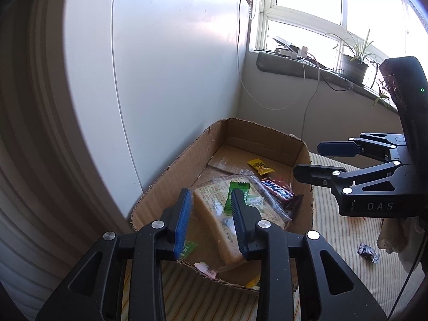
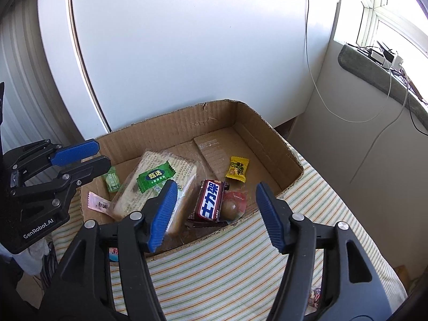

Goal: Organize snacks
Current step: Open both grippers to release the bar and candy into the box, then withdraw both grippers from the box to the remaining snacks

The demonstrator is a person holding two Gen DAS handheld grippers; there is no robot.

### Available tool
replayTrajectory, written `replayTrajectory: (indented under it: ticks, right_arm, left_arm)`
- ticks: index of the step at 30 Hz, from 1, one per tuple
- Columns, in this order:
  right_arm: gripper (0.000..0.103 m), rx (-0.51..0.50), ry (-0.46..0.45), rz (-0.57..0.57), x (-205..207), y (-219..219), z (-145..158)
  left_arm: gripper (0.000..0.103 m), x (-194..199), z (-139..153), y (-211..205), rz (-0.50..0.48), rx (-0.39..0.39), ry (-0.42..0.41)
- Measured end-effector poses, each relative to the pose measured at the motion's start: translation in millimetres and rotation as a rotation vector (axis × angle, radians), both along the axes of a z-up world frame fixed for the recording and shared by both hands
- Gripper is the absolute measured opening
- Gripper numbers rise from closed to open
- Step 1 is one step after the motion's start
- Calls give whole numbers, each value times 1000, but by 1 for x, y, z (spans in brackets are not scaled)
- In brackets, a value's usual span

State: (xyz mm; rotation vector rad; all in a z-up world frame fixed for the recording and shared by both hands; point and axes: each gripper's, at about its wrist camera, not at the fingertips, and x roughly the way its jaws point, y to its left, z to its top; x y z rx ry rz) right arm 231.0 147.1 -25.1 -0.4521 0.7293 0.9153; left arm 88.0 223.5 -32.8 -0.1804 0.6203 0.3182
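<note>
The right gripper (image 2: 215,211) hangs released over the cardboard box's (image 2: 165,125) near edge, jaws empty; the Snickers bar (image 2: 211,200) lies just beyond, long axis toward the far wall. The left gripper (image 1: 211,219), released, hovers over the biscuit pack (image 1: 214,214).

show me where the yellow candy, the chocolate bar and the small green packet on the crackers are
yellow candy (image 2: 237,169), right wrist view, wrapper middle
chocolate bar (image 2: 211,200), right wrist view, label
small green packet (image 2: 156,177), right wrist view, printed face

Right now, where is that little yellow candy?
The yellow candy lies on the floor of the cardboard box, toward its far right side in the right wrist view, just beyond the brown chocolate bar.
</note>
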Motion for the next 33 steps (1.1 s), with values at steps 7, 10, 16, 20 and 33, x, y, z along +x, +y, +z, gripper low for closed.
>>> replayTrajectory:
  ticks: [7,10,16,20,33]
  right_arm:
    - [86,4,-22,-18,-2,-12,7]
    - [90,7,-25,-31,-3,-20,10]
    - [91,21,-20,-61,-6,-44,15]
    - [91,31,-22,-86,-7,-64,18]
    - [91,89,-25,-201,-13,-156,25]
  left_arm:
    - [55,-3,6,-2,3,5,-11]
    - [69,-6,8,-4,10,12,-15]
    - [81,-8,10,-16,10,29,-3]
    - [81,-9,11,-25,1,35,-1]
    - [81,-12,13,-63,-60,18,-20]
